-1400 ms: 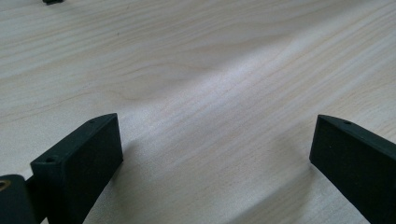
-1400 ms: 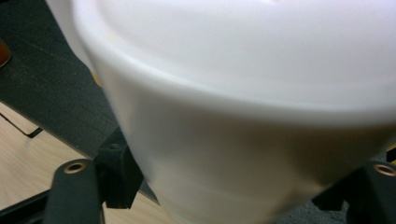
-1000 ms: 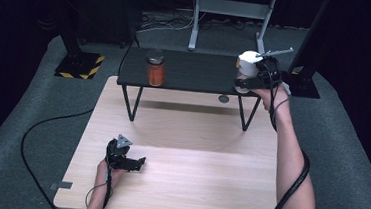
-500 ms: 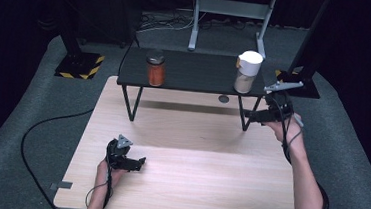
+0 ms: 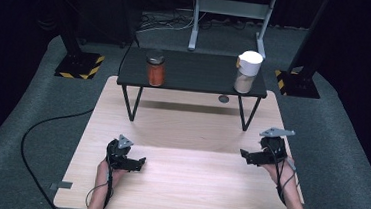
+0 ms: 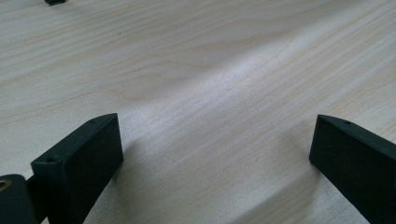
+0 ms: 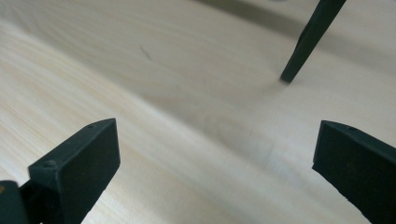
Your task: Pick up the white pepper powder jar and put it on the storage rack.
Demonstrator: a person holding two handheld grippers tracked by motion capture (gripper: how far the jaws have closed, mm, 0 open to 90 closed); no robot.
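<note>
- Right gripper [image 5: 244, 154] — jaws just opened wide, nothing between them — hovers over the wooden table [image 5: 191, 130], well in front of the white-lidded jar [image 5: 246, 71] on the black shelf [image 5: 195, 77].
- Left gripper [image 5: 138, 163] (jaws apart, empty) sits opposite.

- Tabletop [image 5: 191, 135]: pale wood with fine grain.
- Small raised shelf [image 5: 195, 77]: black, with black legs.
- Left jar [image 5: 155, 68]: orange contents, dark lid.
- Right jar [image 5: 246, 71]: beige contents, white lid.
- Both tongs, left [image 5: 141, 162] and right [image 5: 243, 154]: black.
- Floor [image 5: 46, 123]: grey carpet.
</note>
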